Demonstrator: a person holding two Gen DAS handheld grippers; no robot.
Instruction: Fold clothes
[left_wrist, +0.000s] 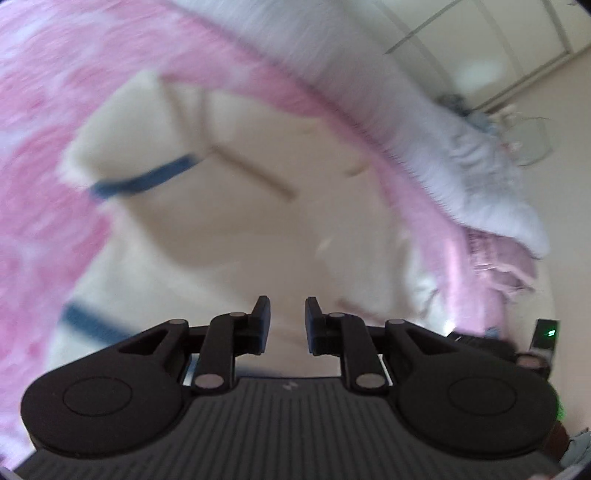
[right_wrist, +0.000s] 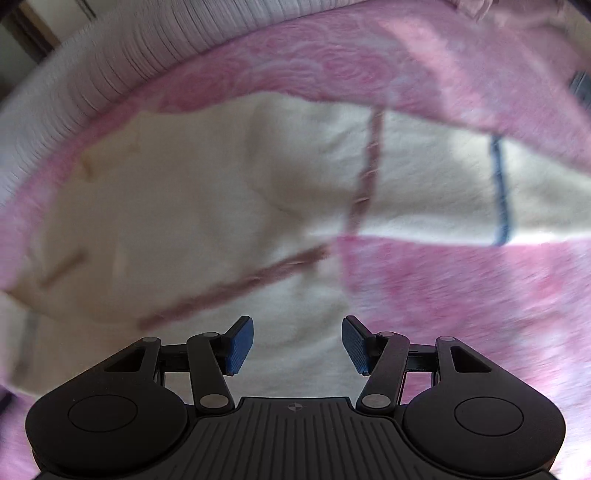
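A cream garment (right_wrist: 207, 192) with thin brown and blue stripes lies spread on a pink blanket (right_wrist: 443, 295). Both views are blurred, but the left gripper (left_wrist: 287, 314) hangs narrowly parted and empty above it; the right gripper (right_wrist: 297, 332) gapes, released, near the garment's edge.

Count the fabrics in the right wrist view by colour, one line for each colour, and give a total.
Cream garment: 1
Pink patterned cover: 1
White ribbed cloth: 1
Total: 3
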